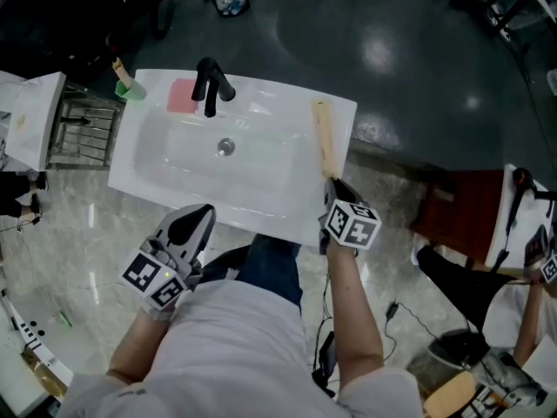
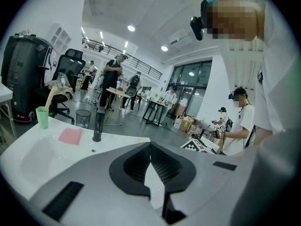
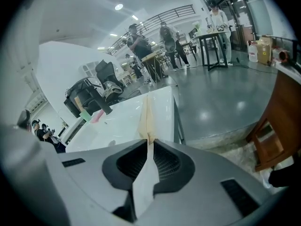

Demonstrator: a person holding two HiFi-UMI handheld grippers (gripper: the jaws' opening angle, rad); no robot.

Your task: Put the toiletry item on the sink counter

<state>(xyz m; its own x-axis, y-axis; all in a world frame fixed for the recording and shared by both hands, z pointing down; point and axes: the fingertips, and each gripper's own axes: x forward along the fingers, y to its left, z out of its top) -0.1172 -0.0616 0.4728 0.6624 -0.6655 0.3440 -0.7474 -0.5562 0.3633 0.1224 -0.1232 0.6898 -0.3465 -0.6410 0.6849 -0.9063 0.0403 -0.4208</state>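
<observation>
A long, flat, pale wooden toiletry item [image 1: 325,138] lies along the right ledge of the white sink counter [image 1: 261,212], pointing away from me. My right gripper [image 1: 336,186] is shut on its near end. In the right gripper view the thin strip [image 3: 146,113] runs out from between the closed jaws [image 3: 150,141] over the counter. My left gripper [image 1: 202,212] hovers at the sink's front edge, shut with nothing in it; its own view [image 2: 150,146] shows the jaw tips meeting.
A black faucet [image 1: 210,84], a pink pad [image 1: 181,96] and a green cup [image 1: 130,90] with a brush stand at the sink's back. A metal rack [image 1: 87,131] is at the left, a red-brown stand [image 1: 461,212] and another person [image 1: 522,320] at the right.
</observation>
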